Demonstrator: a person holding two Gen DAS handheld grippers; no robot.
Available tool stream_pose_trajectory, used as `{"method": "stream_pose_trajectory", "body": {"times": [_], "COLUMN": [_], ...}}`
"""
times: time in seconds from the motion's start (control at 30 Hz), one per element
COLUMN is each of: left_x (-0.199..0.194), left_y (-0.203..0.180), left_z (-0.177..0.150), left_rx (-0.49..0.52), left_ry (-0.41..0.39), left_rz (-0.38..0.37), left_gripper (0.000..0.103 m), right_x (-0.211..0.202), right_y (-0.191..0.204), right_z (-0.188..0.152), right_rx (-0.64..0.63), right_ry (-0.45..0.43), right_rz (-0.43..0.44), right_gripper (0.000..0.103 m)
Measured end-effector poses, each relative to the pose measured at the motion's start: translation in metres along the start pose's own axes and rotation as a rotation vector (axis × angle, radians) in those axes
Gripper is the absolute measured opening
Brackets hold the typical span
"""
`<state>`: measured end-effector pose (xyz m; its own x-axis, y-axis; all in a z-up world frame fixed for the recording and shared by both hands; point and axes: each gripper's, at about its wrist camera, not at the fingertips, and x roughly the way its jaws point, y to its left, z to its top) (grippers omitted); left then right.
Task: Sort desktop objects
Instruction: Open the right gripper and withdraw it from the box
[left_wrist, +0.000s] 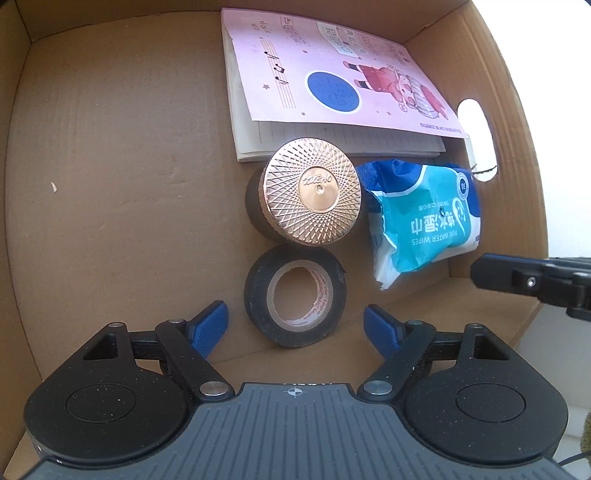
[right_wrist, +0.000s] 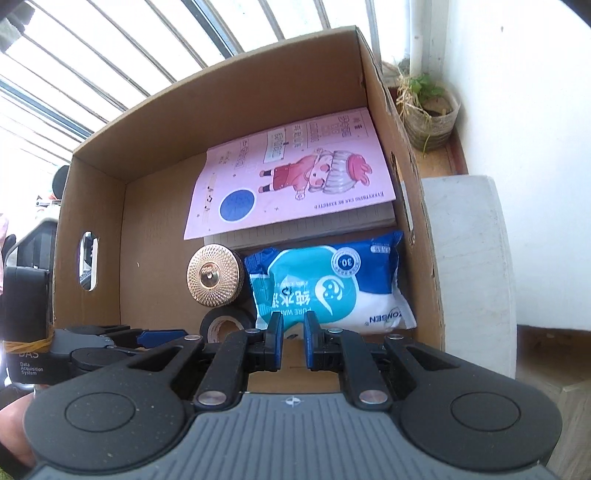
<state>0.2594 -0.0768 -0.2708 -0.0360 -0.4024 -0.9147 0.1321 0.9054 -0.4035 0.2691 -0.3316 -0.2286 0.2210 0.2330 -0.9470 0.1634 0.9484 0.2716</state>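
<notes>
Inside a cardboard box (left_wrist: 110, 147) lie a pink notebook (left_wrist: 332, 66), a dark jar with a gold patterned lid (left_wrist: 312, 190), a black tape roll (left_wrist: 295, 301) and a blue pack of wet wipes (left_wrist: 424, 218). My left gripper (left_wrist: 295, 325) is open, its blue fingertips on either side of the tape roll, not touching it. My right gripper (right_wrist: 293, 332) is nearly shut with a narrow gap and holds nothing, above the box's near wall, pointing at the wipes (right_wrist: 332, 284). The jar (right_wrist: 214, 277), tape (right_wrist: 225, 325) and notebook (right_wrist: 291, 177) also show in the right wrist view.
The box (right_wrist: 417, 206) has handle cut-outs in its side walls. A white ledge (right_wrist: 472, 258) and a potted plant (right_wrist: 428, 114) stand right of it. The right gripper's side shows in the left wrist view (left_wrist: 535, 284).
</notes>
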Motion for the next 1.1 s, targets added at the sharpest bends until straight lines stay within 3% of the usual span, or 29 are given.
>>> {"method": "stream_pose_trajectory", "body": {"times": [0.1,0.2,0.37,0.57,0.73,1.1], "left_x": [-0.011,-0.028,-0.076,-0.116,-0.131,-0.153], "left_y": [0.0,-0.002,0.002,-0.01,-0.013,-0.025], "left_z": [-0.006,-0.012,-0.029,-0.058,-0.074,-0.077], "left_rx": [-0.028,-0.051,-0.103,-0.168,-0.233,-0.262], "left_ry": [-0.033,-0.07,-0.157,-0.249,-0.281,-0.365], "left_rz": [0.019,0.049,0.09,0.14,0.167,0.232], "left_gripper": [0.082,0.085,0.096,0.099,0.099,0.099], "right_x": [0.006,0.023,0.067,0.093,0.085,0.068], "right_y": [0.009,0.024,0.037,0.009,0.004,0.001], "right_z": [0.018,0.036,0.047,0.047,0.04,0.02], "right_rx": [-0.082,-0.196,-0.357,-0.215,-0.172,-0.112], "right_ry": [-0.028,-0.03,0.001,0.111,0.074,0.0], "right_rz": [-0.009,-0.039,-0.145,-0.137,-0.099,-0.171], "right_gripper": [0.017,0.033,0.035,0.034,0.034,0.037]}}
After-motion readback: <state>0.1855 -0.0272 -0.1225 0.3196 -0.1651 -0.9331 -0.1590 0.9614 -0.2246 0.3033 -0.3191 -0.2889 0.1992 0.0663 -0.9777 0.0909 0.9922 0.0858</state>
